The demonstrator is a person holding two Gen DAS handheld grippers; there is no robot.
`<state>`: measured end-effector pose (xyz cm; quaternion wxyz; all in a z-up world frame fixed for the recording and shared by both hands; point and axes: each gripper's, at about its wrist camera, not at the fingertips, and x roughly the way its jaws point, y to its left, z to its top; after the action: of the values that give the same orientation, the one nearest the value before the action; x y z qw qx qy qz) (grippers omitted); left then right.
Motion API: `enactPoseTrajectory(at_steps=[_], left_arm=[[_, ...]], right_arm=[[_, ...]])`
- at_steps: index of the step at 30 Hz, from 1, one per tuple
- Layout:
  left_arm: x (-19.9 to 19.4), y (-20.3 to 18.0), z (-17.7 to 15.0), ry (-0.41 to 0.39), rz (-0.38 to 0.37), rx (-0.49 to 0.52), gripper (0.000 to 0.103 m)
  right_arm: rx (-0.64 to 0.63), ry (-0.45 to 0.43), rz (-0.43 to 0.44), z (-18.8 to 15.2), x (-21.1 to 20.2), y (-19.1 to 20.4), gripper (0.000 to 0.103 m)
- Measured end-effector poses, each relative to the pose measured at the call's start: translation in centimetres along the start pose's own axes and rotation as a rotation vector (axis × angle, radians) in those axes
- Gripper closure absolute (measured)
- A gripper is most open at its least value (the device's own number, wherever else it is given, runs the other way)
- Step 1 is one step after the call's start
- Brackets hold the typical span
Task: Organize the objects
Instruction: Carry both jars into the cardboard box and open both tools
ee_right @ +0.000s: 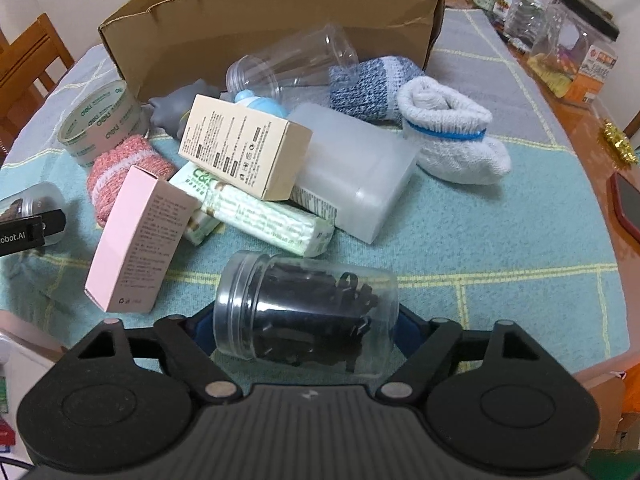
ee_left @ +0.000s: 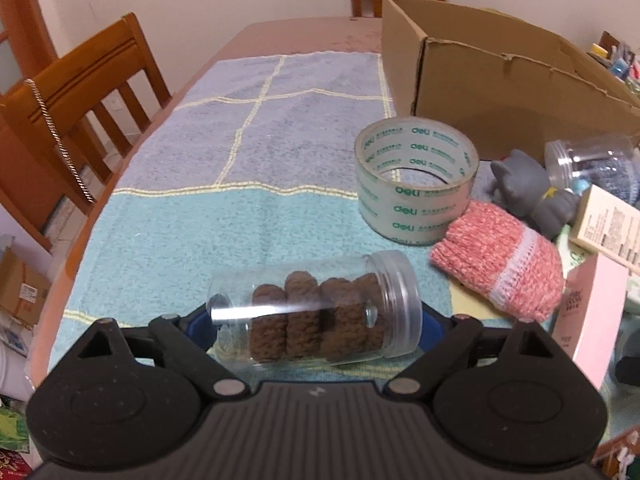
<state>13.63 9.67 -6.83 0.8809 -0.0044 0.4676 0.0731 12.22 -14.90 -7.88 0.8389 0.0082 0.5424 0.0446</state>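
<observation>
I am closing my left gripper (ee_left: 316, 316) around the brown jar (ee_left: 316, 312), end to end, but I cannot tell if the pads are pressing yet. My right gripper (ee_right: 306, 320) is doing the same around the black jar (ee_right: 306, 312). Both jars are lying on their sides and could roll or slip out. The box (ee_right: 272, 24) is waiting at twelve o'clock behind a pile.

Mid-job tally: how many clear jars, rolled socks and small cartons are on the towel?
Clear jars: 3 (brown-filled jar, black-filled jar, empty jar)
Rolled socks: 3 (pink sock, blue sock, white sock)
Small cartons: 2 (beige carton, pink carton)
Total: 8
</observation>
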Motion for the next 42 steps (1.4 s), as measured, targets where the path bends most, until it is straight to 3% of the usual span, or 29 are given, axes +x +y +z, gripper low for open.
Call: enactPoseTrajectory(at_steps=[6,17,22,28,34,42], left_arm=[[-0.2,0.7,0.8,0.038,-0.062,0.046,0.011],[-2.5,1.3,4.3,0.058,-0.181,0.133,0.011],[-5.0,1.1,7.5,0.003,-0.228,0.197,0.011],[-6.4,-0.3,13.4,-0.092,-0.281,0.22,0.011],[-5.3,-3.8,18.8,-0.186,-0.295,0.238,0.011],[-0.7,-7.3,22.5,-0.138,-0.275,0.201,0.011]], right_arm=[[-0.024,0.025,0.024,0.6,-0.4,-0.3,0.024],[-0.054,0.066,0.053,2.0,-2.0,-1.2,0.024],[-0.067,0.03,0.069,3.9,-4.9,-1.7,0.024],[-0.097,-0.077,0.07,8.3,-8.0,-1.4,0.024],[-0.124,-0.149,0.11,14.5,-8.3,-1.0,0.024],[-0.214,-0.163,0.168,22.1,-4.4,-0.2,0.024]])
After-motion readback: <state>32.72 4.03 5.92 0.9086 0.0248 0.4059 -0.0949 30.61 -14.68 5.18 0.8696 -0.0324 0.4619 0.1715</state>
